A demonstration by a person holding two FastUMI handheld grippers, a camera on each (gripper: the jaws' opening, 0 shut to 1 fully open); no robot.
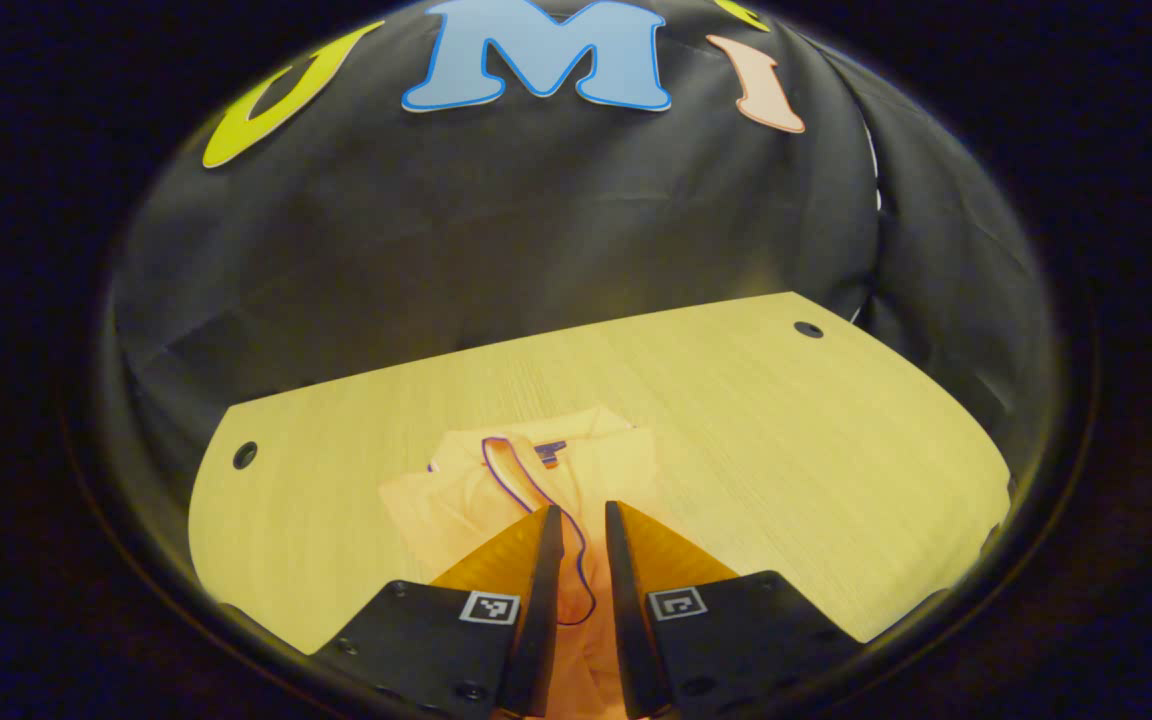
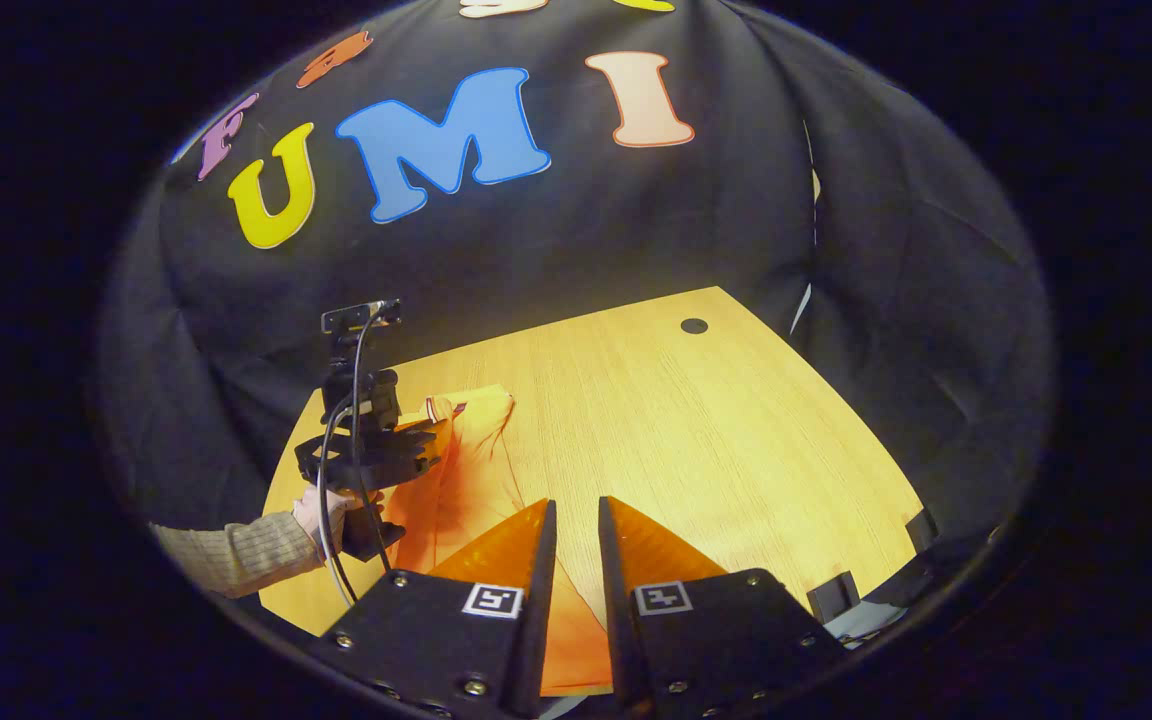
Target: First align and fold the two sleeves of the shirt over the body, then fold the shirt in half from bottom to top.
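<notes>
Shirt [image 1: 526, 480] hem hidden behind narrowed jaws

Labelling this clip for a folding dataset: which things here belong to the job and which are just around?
Job:
- orange shirt, partly folded
- left tool
- right tool
- wooden table under the shirt

Just around:
- round holes in the table
- black clips on the table edge

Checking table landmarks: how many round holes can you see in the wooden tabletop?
2: one round dark hole near the tabletop's far-left corner, another near its far-right corner. The orange shirt may hide others.
</notes>
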